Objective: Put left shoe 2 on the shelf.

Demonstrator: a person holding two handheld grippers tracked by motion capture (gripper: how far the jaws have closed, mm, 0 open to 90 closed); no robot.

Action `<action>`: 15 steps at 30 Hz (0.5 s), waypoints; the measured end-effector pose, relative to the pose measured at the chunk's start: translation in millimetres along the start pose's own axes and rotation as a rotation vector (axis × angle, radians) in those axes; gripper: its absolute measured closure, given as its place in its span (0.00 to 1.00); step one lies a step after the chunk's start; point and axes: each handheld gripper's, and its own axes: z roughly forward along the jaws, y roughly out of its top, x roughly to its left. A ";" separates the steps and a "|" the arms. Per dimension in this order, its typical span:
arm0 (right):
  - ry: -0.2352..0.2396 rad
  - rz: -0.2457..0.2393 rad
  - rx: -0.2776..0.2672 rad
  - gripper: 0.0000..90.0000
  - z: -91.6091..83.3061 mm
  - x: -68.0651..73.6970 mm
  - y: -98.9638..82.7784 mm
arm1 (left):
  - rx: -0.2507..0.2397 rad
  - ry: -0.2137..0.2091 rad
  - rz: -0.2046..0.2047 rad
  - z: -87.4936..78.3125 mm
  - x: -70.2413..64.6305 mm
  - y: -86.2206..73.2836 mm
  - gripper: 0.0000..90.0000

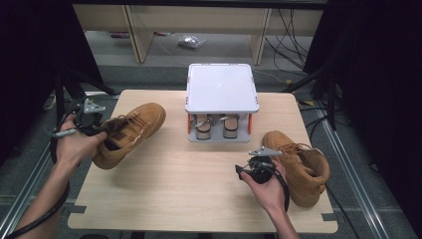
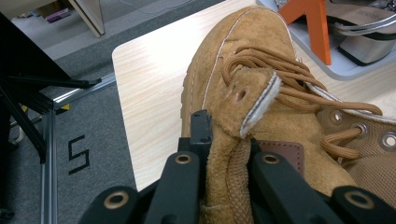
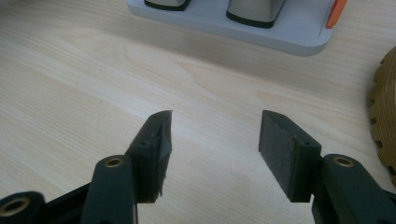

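1. Left gripper (image 1: 99, 133), held in the person's left hand (image 1: 74, 144), pinches the suede collar edge of a tan lace-up ankle boot (image 1: 130, 132); in the left gripper view the two black jaws press on either side of that edge of the tan lace-up ankle boot (image 2: 261, 88), just beside a brown leather patch (image 2: 280, 151).
2. That boot is at the left side of the light wooden counter (image 1: 189, 184), its toe pointing toward the far middle, its heel end at the gripper; whether the sole rests fully on the counter I cannot tell.
3. Its brown laces (image 2: 280, 70) run loosely across the tongue, next to metal eyelets (image 2: 387, 139).
4. Right gripper (image 1: 244, 172), in the person's right hand (image 1: 268, 189), hovers low over bare wood at the right of the counter, its jaws spread with nothing between them; the right gripper view shows the right gripper (image 3: 215, 140) aimed at the light wooden counter (image 3: 93, 84).
5. Just beside it, at the counter's right side, stands a second tan boot (image 1: 301, 164), whose ribbed sole edge (image 3: 383, 116) shows in the right gripper view.
6. At the far middle stands a grey two-tier shoe rack with orange posts (image 1: 221, 89), with a pair of beige shoes (image 1: 214, 127) on its lower level.
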 end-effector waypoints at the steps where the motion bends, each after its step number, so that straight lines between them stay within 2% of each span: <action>1: -0.003 -0.001 0.003 0.50 -0.4 0.0 0.0 | -0.002 0.000 -0.002 0.3 -0.1 0.9 0.93; 7: -0.001 0.019 0.007 0.50 0.0 1.4 -0.2 | -0.009 0.002 0.003 2.1 -1.3 8.0 0.93; 8: -0.002 0.002 0.004 0.50 0.2 -0.1 -0.1 | -0.011 0.005 0.001 2.4 -1.7 9.3 0.93; 10: -0.001 0.001 0.003 0.50 0.2 0.1 -0.3 | -0.014 0.005 0.002 2.9 -2.1 11.0 0.93; 11: 0.006 -0.016 -0.024 0.50 2.4 -1.5 -0.4 | -0.018 0.003 0.001 3.1 -2.7 11.8 0.93; 12: 0.010 -0.015 -0.024 0.50 2.6 -1.6 -0.5 | -0.019 0.002 0.000 3.2 -3.0 12.7 0.93; 13: 0.008 -0.017 -0.023 0.50 2.5 -1.7 -0.6 | -0.017 0.000 0.001 3.2 -3.1 14.0 0.93; 15: -0.002 0.009 0.007 0.50 0.0 1.5 -0.7 | -0.021 -0.001 0.001 3.5 -3.5 15.9 0.93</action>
